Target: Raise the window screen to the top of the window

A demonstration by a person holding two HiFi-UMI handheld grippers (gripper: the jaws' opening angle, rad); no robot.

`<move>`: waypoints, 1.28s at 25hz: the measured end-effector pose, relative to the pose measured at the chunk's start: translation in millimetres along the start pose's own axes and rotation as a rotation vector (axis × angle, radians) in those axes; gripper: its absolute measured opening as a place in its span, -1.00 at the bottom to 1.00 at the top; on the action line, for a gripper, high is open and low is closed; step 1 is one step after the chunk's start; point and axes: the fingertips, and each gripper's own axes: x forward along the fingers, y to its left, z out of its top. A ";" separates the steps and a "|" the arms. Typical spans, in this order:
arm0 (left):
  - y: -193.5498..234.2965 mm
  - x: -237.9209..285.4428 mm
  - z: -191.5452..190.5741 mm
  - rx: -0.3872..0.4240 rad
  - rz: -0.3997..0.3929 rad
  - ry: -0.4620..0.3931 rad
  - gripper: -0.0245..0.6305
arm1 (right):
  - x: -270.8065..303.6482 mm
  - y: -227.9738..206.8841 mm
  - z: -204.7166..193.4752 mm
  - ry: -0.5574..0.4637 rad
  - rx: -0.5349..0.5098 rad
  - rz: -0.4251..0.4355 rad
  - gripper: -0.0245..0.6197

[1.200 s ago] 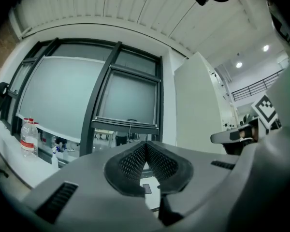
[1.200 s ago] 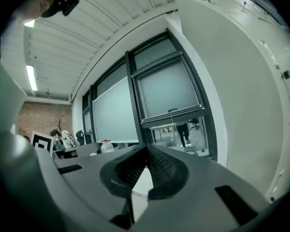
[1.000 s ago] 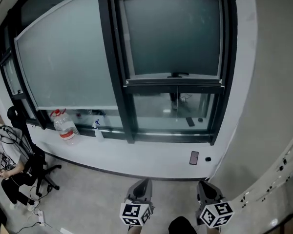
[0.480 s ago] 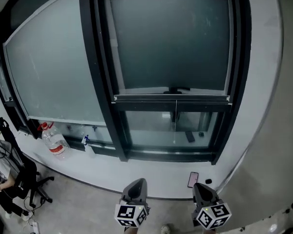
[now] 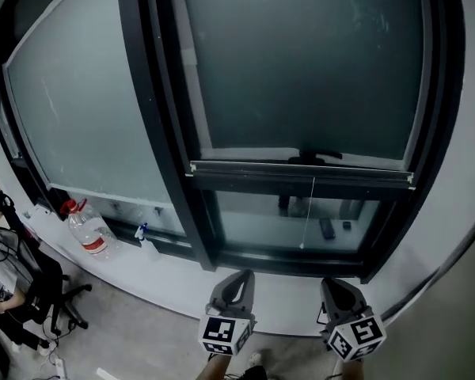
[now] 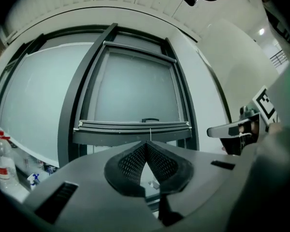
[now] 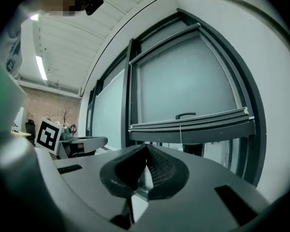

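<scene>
Covering the upper part of the right-hand window, the window screen is hanging with its bottom rail well above the sill, leaving a strip of bare glass beneath. A dark handle is sitting on the rail near its middle, and a thin cord is dangling from the rail in front of the bare glass.

Readable markings are few. Each gripper is carrying a cube with black-and-white square markers. A water bottle with a red cap is showing a red label, but its print is too small to read.

The bottle is standing on the white ledge below the larger left pane, with a small spray bottle near it. An office chair is standing on the floor at lower left, beside a seated person.

The left gripper and the right gripper are pointing at the window side by side, below the rail and apart from it. The left gripper view shows its fingers pressing together at the tips with nothing between them. The right gripper view shows the same for the right gripper's pads. Neither gripper is touching the screen.
</scene>
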 end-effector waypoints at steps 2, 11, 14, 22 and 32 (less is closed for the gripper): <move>17.2 29.2 -1.1 -0.001 -0.006 -0.022 -0.92 | 26.3 -16.1 5.3 -0.022 0.024 -0.028 -0.91; 84.2 157.6 9.3 0.153 -0.084 -0.023 -0.92 | 151.5 -81.8 32.6 -0.031 -0.093 -0.096 -0.91; 96.3 193.8 11.3 0.228 -0.136 -0.004 -0.92 | 187.2 -105.2 39.1 0.022 -0.202 -0.150 -0.90; 87.5 263.5 5.7 0.762 -0.316 0.204 -0.55 | 235.4 -156.8 43.2 0.443 -0.958 -0.047 -0.68; 118.5 289.1 -0.8 1.078 -0.305 0.519 -0.61 | 237.6 -211.7 29.2 0.709 -1.277 0.090 -0.73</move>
